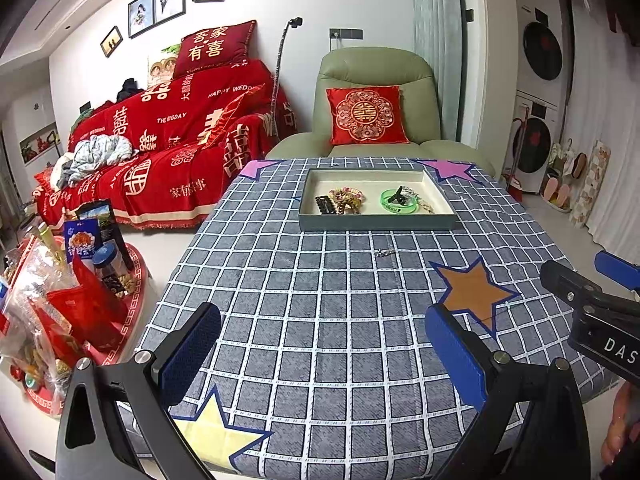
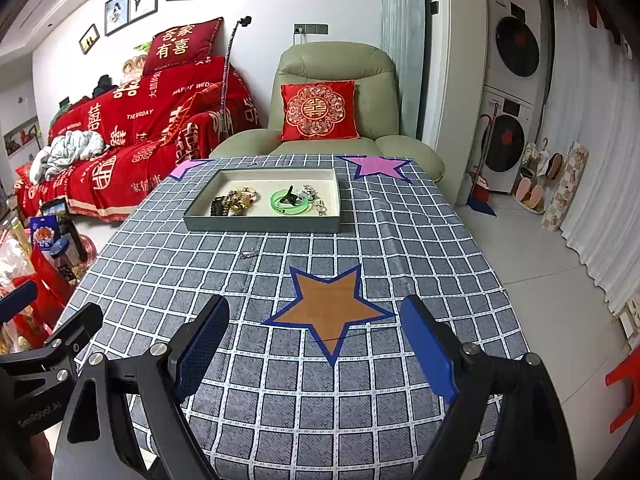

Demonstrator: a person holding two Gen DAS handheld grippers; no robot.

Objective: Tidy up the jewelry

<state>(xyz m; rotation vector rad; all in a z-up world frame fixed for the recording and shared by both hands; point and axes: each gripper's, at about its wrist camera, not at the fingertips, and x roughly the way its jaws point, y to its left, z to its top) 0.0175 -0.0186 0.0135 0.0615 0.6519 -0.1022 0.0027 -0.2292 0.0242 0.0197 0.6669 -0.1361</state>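
Left wrist view is showing the left hand-held gripper hanging over the near part of the desk, jaws spread wide w/ nothing btwn them, only checked tablecloth showing through the gap. Right wrist view is giving the same story for the right hand-held gripper: jaws spread, empty, sitting over the orange star patch.

Task's thing still out of place looks like the small silver chain piece, lying loose on the cloth, just in front of the tray's near wall and apart from it. Too small to say if it's an earring, a pendant or a bit of necklace. Its long axis is running roughly left-right across the desk.

Tray is sitting at the far end of the desk, already holding a black hair clip, a beaded bracelet pile, a green bangle w/ a dark claw clip on it, plus a silvery chain by the right wall.

Key relation: chain piece is lying ahead of both grippers, well apart from each. In the left view it's ahead and slightly right of centre; in the right view it's ahead and to the left. Left gripper seems more squarely lined up, though neither is clearly nearer. Either one would be needing to reach fwd and down, jaws straddling the short axis.
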